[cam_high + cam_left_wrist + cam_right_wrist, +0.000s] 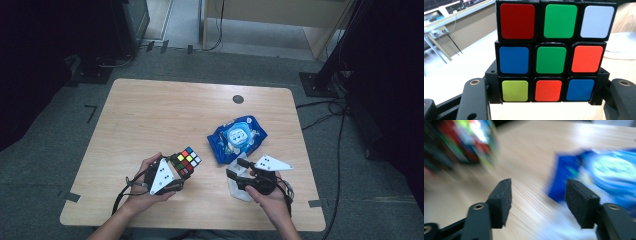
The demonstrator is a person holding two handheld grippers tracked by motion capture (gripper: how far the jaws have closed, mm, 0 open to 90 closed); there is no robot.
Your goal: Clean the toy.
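Left gripper point(181, 172) is clamping our Rubik's cube point(555, 51) at the table's seven o'clock; right gripper point(537, 203) is hanging open, empty, beside the blue wipes pack point(237, 137). Next, we're judging, it needs squaring onto the cube.

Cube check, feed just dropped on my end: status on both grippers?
Left gripper shut on puzzle cube. Right gripper open, nothing between its jaws. Blue wipes pack beside it; white wipe under the right hand.
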